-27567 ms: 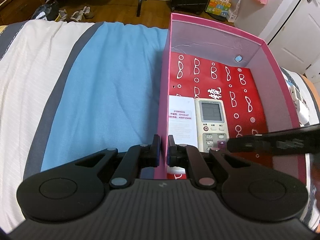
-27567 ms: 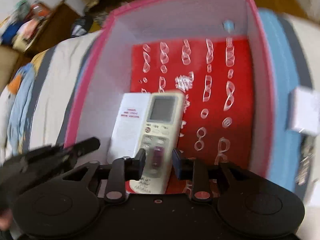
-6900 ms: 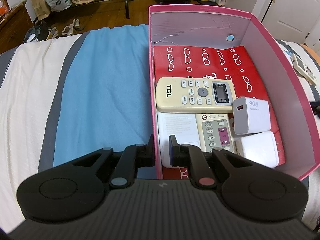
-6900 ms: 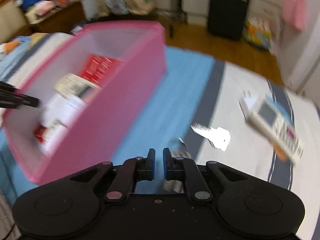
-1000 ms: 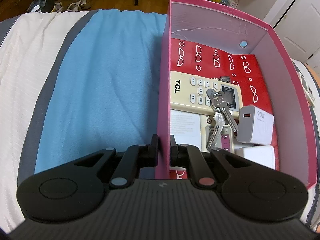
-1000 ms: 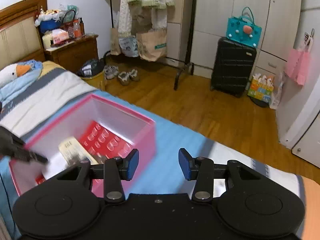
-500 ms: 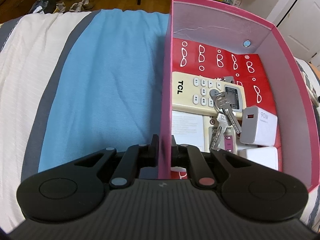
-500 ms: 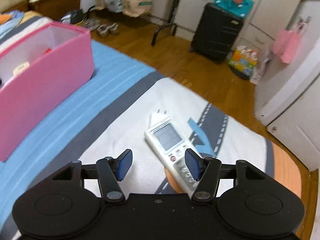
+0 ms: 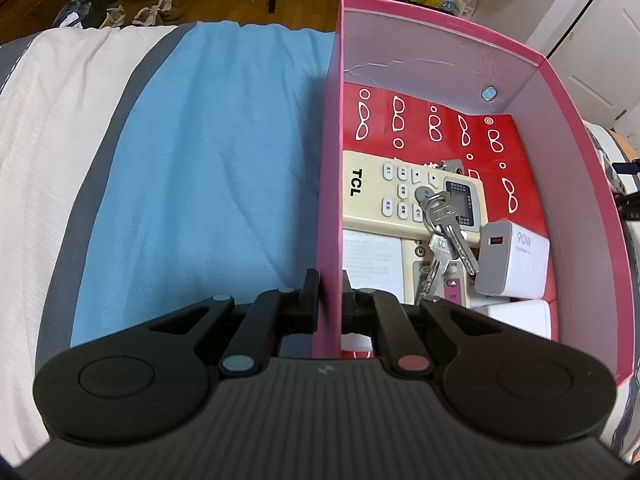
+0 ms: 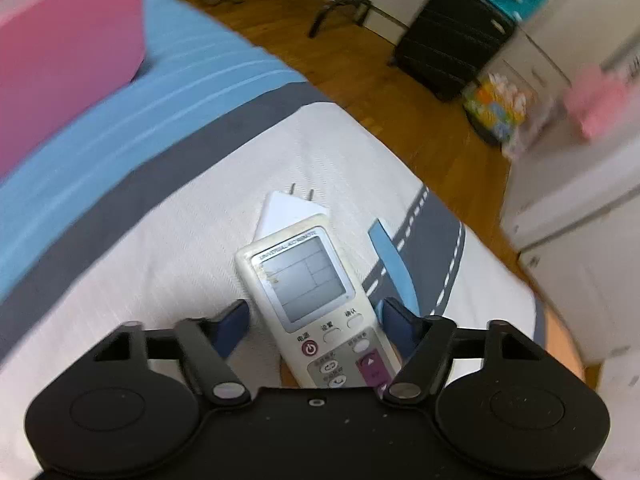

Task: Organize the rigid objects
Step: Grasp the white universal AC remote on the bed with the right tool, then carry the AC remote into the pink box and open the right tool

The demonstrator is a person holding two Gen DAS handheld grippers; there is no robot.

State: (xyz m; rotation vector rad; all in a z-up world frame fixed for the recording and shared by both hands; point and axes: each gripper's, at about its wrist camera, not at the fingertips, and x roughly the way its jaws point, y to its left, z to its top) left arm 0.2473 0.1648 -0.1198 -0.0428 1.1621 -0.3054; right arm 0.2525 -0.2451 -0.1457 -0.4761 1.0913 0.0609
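My left gripper (image 9: 330,300) is shut on the near left wall of the pink box (image 9: 440,36), one finger outside and one inside. In the box lie a cream TCL remote (image 9: 384,196), a bunch of keys (image 9: 444,236) on top of it, a grey-and-white 90W charger (image 9: 512,260), a second white charger (image 9: 516,316) and another remote (image 9: 424,264) partly hidden underneath. My right gripper (image 10: 316,320) hangs over a white remote (image 10: 304,280) on the bed. Its jaws are opening, with the remote between the blue pads and gaps on both sides. A white plug adapter (image 10: 288,212) lies just beyond the remote.
The pink box (image 10: 60,52) stands at the upper left in the right wrist view, on the blue stripe of the bedcover. The bed's edge runs close behind the remote, with wooden floor, a black suitcase (image 10: 452,52) and white cabinet doors beyond.
My right gripper has swung away from the box and come down over the white remote, and its jaws have spread wider. The left gripper and the box have not moved.
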